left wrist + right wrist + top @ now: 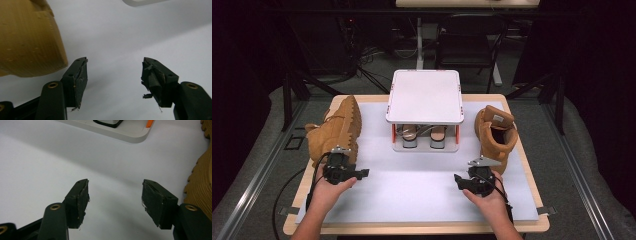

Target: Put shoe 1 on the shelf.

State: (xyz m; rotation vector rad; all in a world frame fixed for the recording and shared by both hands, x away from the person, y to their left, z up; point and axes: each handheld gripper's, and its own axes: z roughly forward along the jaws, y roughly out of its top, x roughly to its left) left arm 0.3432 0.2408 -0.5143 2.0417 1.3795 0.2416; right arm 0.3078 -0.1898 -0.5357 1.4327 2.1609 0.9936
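Boots [334, 131] flank white rack [425, 97] on grey mat [412, 185].

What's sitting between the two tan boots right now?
The white two-tier shoe rack stands between the left boot, lying on its side, and the upright right boot, as the high view shows. A pair of shoes sits on its lower shelf.

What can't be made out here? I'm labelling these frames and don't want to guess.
- Pair of shoes on the rack's lower shelf, high view: the white top shelf hides all but their front ends.
- Left boot, left gripper view: cut off by the top and left edges.
- Right boot, right gripper view: cut off by the right edge.
- Label on the right boot's tongue, high view: too small to read.
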